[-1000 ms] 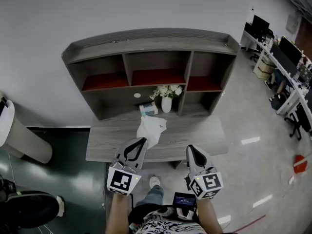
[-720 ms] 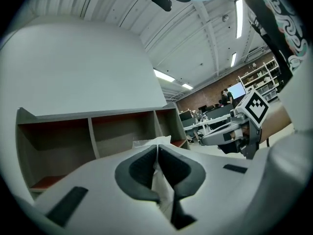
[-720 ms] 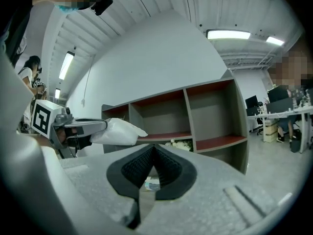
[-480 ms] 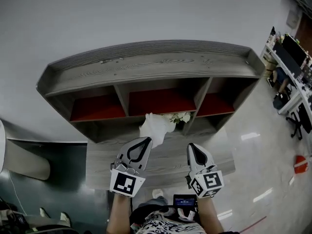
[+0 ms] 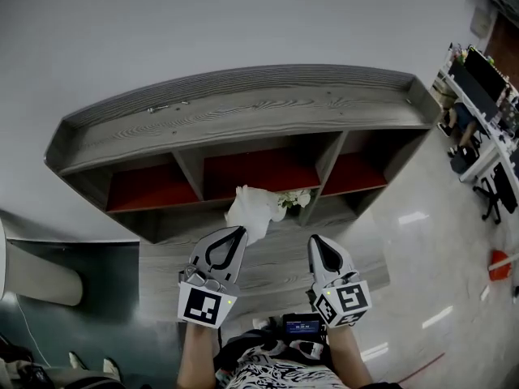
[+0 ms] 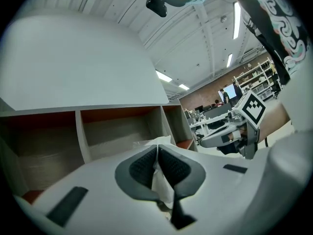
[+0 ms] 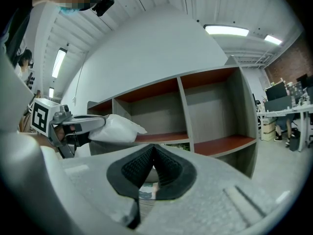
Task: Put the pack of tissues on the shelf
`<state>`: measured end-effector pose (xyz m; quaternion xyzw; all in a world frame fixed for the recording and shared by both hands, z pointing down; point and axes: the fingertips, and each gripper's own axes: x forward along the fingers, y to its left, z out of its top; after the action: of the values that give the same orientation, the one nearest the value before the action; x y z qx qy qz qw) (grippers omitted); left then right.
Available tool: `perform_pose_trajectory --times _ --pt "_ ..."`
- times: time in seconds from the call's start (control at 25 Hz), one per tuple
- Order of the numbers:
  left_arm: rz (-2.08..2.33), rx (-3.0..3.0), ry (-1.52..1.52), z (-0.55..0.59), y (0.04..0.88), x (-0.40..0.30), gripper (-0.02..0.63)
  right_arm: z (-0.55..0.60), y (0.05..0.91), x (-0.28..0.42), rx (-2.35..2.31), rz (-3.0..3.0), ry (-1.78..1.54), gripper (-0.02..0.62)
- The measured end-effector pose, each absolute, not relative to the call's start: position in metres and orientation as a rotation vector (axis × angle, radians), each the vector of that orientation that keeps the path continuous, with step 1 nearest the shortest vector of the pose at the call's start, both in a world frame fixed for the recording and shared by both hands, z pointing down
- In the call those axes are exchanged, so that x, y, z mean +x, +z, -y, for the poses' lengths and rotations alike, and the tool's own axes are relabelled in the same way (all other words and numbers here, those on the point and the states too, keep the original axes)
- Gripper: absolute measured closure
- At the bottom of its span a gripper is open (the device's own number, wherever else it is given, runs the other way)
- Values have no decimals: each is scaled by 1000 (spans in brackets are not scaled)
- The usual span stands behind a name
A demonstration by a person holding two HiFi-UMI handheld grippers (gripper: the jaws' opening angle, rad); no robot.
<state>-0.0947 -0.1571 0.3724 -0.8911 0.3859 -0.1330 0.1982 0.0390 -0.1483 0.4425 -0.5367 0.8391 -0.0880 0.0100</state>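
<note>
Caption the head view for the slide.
Left gripper holds a white tissue pack up in front of the gray shelf; right gripper shut and empty beside it.

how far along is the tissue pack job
Done: the pack of tissues is off the desk, clamped in the shut left gripper. In hand: it hangs in front of the middle red compartment of the shelf. Left: set it inside and release. The right gripper is shut and empty.

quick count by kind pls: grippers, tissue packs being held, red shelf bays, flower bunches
left hand-held gripper and right hand-held gripper: 2
pack of tissues, held: 1
red shelf bays: 3
flower bunch: 1
total: 7
</note>
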Motion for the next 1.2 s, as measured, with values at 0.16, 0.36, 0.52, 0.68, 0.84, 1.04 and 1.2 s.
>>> perform_pose_trajectory --times 0.16,0.36,0.52,0.68,0.84,1.04,1.2 --pt "-1092 -2488 -398 164 371 -87 594 160 440 46 -1668 -2620 -279 593" --pt "-1145 -2496 -432 172 377 -83 594 171 435 45 -1633 -2643 -276 593" --pt "-1199 -2523 -405 180 380 -81 594 178 437 50 -1632 -2644 -292 594" --pt "-1161 -2473 -448 190 374 -77 593 188 437 55 -1617 -2653 -284 594" --pt "-1212 -2488 -437 198 377 -78 594 195 436 58 -1615 -2649 -295 594" --pt "-1179 -2449 -463 206 372 -72 594 203 434 62 -1598 -2662 -287 594" --pt "-1183 -2452 -464 213 373 -69 594 209 432 64 -1582 -2674 -277 593"
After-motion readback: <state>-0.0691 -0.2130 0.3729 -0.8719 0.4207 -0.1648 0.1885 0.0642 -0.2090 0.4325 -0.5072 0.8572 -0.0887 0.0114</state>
